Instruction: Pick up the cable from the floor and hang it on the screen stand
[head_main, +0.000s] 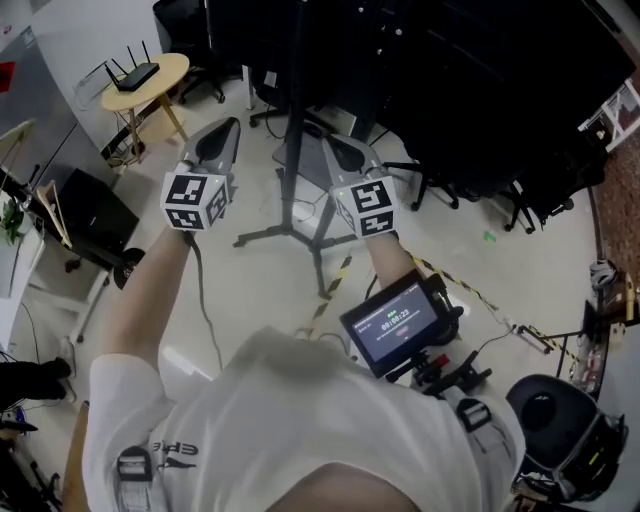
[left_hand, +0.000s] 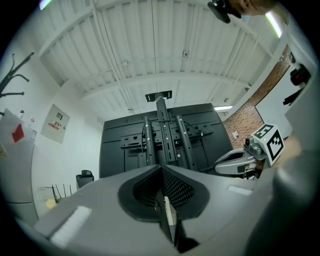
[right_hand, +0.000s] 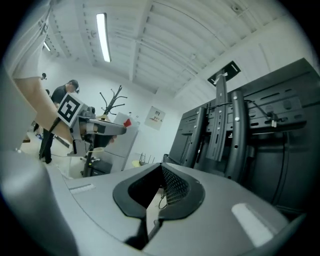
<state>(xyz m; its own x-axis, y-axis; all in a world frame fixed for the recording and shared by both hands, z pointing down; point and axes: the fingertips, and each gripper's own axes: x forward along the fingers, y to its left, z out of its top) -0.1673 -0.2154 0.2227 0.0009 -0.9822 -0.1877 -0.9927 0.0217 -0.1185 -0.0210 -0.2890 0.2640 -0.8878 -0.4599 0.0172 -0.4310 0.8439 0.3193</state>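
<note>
Both grippers are raised side by side toward the screen stand (head_main: 296, 110), whose black pole rises between them. My left gripper (head_main: 225, 128) is shut, and its jaws (left_hand: 161, 167) meet with nothing showing between them. My right gripper (head_main: 340, 145) is shut too. A thin dark strand (right_hand: 163, 201) shows in the hollow behind its jaws, and I cannot tell whether it is gripped. The back of the screen and its mount rails (left_hand: 162, 130) fill the view ahead. A pale cable (head_main: 305, 212) seems to lie by the stand's legs.
A round yellow table (head_main: 170, 68) with a router stands at the far left, office chairs (head_main: 520, 200) at the right. Yellow-black tape (head_main: 335, 285) runs across the floor. A small monitor (head_main: 395, 325) hangs at the person's chest. A person (right_hand: 59, 95) stands far off.
</note>
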